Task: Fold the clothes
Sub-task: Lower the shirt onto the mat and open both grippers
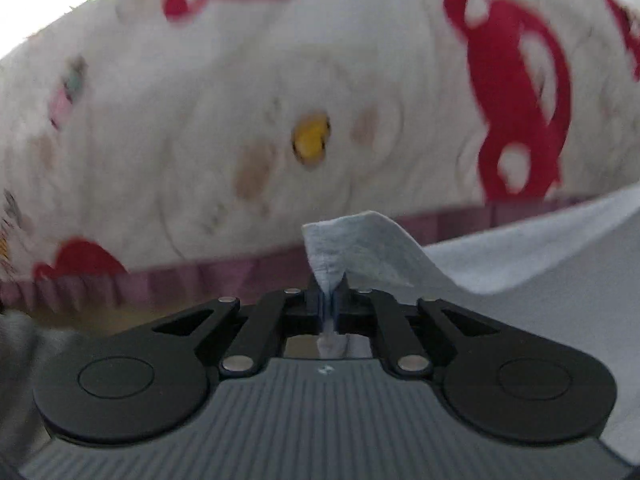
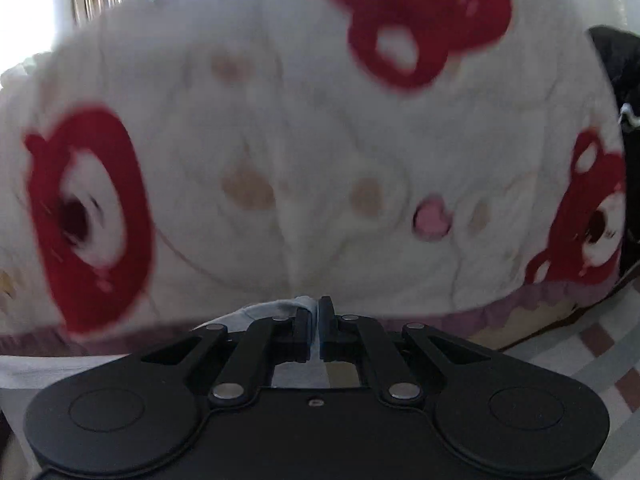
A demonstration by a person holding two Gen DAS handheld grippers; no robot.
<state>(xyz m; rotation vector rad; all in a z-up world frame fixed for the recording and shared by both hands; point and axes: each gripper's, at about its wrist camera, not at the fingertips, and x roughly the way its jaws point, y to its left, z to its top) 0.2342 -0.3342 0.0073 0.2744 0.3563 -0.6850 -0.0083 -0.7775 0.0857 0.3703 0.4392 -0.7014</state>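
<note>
Left gripper (image 1: 329,300): jaws nearly together, pinching a fold of the cloth (image 1: 360,248); a pale blue corner stands up just past the fingertips, and a thin strip of it shows behind them, near the gripper body
Right gripper (image 2: 316,330): jaws nearly together too, pinching another bit of the cloth (image 2: 280,306); only a small bunched edge peeks out, left of the fingertips
Cloth: pale blue-white, plain; in the left view it spreads away to the right from the pinch, sagging in a curve, its far edge lifted; in the right view it runs off low to the left, beneath the gripper
Quilt (image 1: 248,92): white and puffy, printed with big red shapes and small tan, pink and yellow marks; it fills the space beyond both grippers; a mauve frill runs along its near edge
Floor (image 2: 580,356): checked in pale and reddish squares, lower right in the right view
Sharpness: the quilt is blurred in both views; print detail cannot be told
</note>
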